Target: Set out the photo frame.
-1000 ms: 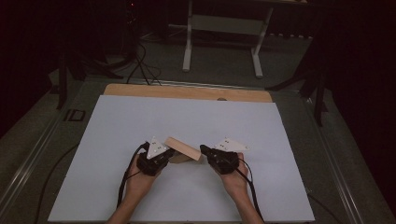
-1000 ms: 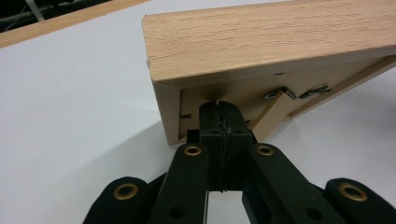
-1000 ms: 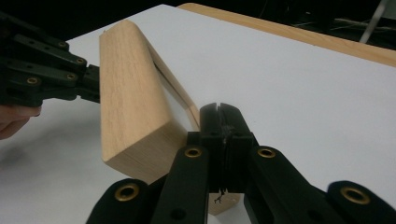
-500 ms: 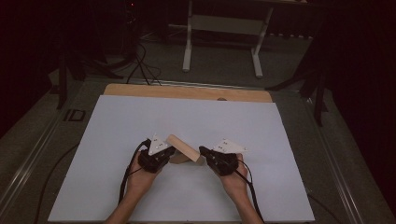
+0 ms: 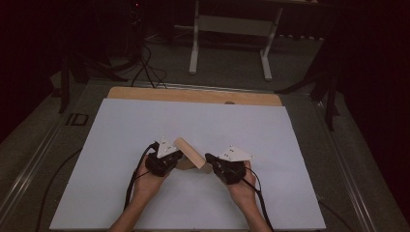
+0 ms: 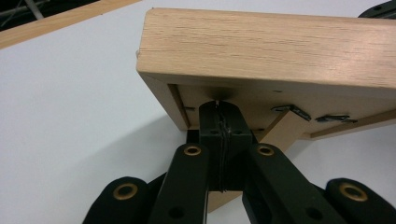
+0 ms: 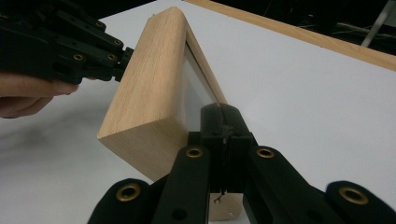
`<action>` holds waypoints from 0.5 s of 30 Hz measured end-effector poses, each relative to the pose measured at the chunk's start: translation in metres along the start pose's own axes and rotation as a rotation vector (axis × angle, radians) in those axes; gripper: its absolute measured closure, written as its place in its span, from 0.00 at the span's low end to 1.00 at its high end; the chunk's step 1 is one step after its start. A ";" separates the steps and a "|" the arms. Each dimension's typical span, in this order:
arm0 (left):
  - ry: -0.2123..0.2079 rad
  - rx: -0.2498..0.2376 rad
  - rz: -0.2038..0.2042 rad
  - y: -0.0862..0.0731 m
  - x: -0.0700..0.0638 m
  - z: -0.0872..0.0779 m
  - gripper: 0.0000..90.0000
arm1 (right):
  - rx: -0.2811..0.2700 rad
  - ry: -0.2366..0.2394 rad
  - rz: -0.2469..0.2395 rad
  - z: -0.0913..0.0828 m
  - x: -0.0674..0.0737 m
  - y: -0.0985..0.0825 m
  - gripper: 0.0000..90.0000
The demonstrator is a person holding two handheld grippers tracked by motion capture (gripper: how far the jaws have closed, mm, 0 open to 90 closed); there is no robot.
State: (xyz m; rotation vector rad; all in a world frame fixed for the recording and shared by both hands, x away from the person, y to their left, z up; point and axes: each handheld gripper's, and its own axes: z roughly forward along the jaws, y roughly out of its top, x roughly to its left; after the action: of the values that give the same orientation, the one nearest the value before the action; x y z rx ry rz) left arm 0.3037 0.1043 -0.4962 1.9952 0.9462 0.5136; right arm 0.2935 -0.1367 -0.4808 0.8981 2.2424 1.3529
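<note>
A wooden picture frame (image 5: 189, 152) is held tilted above the white table (image 5: 290, 145), near its near edge, between the two grippers. The left gripper (image 6: 219, 135) is seen with its jaws pressed together against the frame's back, where the stand (image 6: 285, 133) folds out. The right gripper (image 7: 223, 126) is likewise closed, its tips set against the frame's glass side.

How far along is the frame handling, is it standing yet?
Done: the wooden frame is tilted up off the white sheet. In hand: the left gripper presses shut against its back, and the right gripper is shut at its front. Left: letting go. The back strut shows, but whether it bears weight is unclear.
</note>
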 end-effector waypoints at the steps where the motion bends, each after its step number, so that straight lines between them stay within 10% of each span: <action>1: -0.001 0.000 0.002 0.000 -0.001 -0.001 0.99 | 0.001 0.000 -0.001 0.000 0.000 0.000 1.00; 15: -0.060 -0.003 0.015 0.006 -0.014 -0.016 0.98 | 0.002 0.001 -0.005 -0.001 0.001 -0.001 0.99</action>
State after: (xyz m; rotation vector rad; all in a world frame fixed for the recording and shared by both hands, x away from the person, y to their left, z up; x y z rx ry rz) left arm 0.2873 0.0999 -0.4822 2.0049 0.8943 0.4606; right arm 0.2923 -0.1367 -0.4810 0.8920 2.2457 1.3499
